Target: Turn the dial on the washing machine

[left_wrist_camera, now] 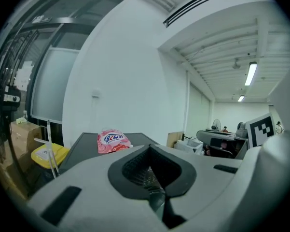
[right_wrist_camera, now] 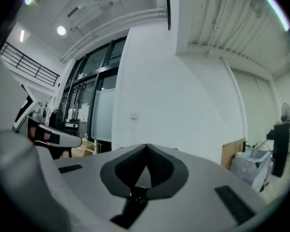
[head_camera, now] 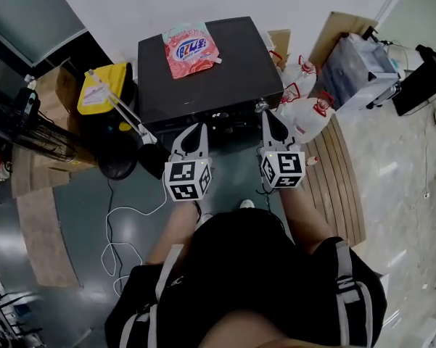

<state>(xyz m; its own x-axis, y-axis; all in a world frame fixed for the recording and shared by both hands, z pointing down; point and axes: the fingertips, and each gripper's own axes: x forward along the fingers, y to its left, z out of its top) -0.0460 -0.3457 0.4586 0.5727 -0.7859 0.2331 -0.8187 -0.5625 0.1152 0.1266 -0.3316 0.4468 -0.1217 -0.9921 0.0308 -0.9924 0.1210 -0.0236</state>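
Observation:
The black washing machine [head_camera: 225, 71] stands in front of me, a pink detergent bag [head_camera: 191, 49] lying on its lid. In the head view a small silver dial [head_camera: 261, 107] shows at the machine's front right corner. My right gripper [head_camera: 265, 114] is shut, its tips right beside that dial; whether they touch it I cannot tell. In the right gripper view the right gripper [right_wrist_camera: 145, 146] has its jaws closed tip to tip with nothing between them. My left gripper [head_camera: 197, 127] is shut and empty before the machine's front edge. The left gripper view looks past the left gripper [left_wrist_camera: 149, 146] to the bag [left_wrist_camera: 113, 141].
A yellow bag [head_camera: 105, 87] and a black fan [head_camera: 120, 162] sit left of the machine. White jugs with red caps [head_camera: 305, 114], a clear storage box [head_camera: 359, 67] and cardboard [head_camera: 334, 35] crowd its right side. A white cable [head_camera: 120, 230] trails on the floor.

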